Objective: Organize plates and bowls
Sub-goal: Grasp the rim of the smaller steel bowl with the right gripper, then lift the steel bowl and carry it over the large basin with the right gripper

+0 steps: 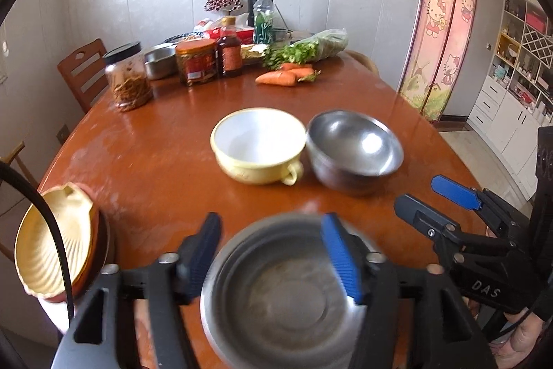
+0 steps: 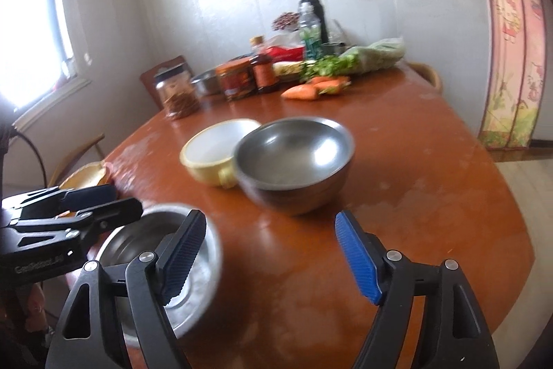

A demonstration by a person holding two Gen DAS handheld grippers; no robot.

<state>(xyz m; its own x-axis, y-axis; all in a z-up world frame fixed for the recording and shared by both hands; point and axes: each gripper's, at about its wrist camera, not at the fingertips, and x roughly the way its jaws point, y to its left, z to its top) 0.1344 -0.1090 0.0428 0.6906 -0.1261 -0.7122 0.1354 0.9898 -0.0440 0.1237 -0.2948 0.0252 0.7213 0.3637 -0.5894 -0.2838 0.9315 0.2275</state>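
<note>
Room: grey panelled wall, pink cartoon-cat curtain to the right of the desk, white shelving beyond it.
Surface: glossy reddish-brown wooden desk [image 1: 145, 140], rounded edge.
Landmark: cream ceramic bowl with a handle [image 1: 259, 146], upright, mid-desk.
Steel bowl: round stainless steel bowl [image 1: 354, 149] just right of the cream bowl, rims close; contact can't be told. Right wrist view shows it [image 2: 293, 161] in front of and partly covering the cream bowl [image 2: 214, 154].
Shallow dish: flat stainless steel dish [image 1: 287, 293] on the desk edge nearest the cameras, well in front of the cream bowl, blurred.
Shell plate: gold scallop-shaped plate [image 1: 52, 248] on a red-brown dish, far left of the cream bowl at the desk edge.
Left gripper: left gripper [image 1: 273, 255] above the shallow dish, fingers [image 1: 340, 258] spread medium-wide, one on either side of the dish's far rim, not pressing on it. Seen from the side in the right wrist view [image 2: 114, 199].
Right gripper: right gripper [image 2: 269, 255] fingers [image 2: 357, 260] apart at a medium gap, nothing between them but bare desk; shallow dish [image 2: 159, 261] lies behind its left finger. Also visible right of the steel bowl [image 1: 435, 199].
Clutter: behind the cream bowl sit carrots [image 1: 287, 75], bagged greens, jars, bottles, a steel pot.
</note>
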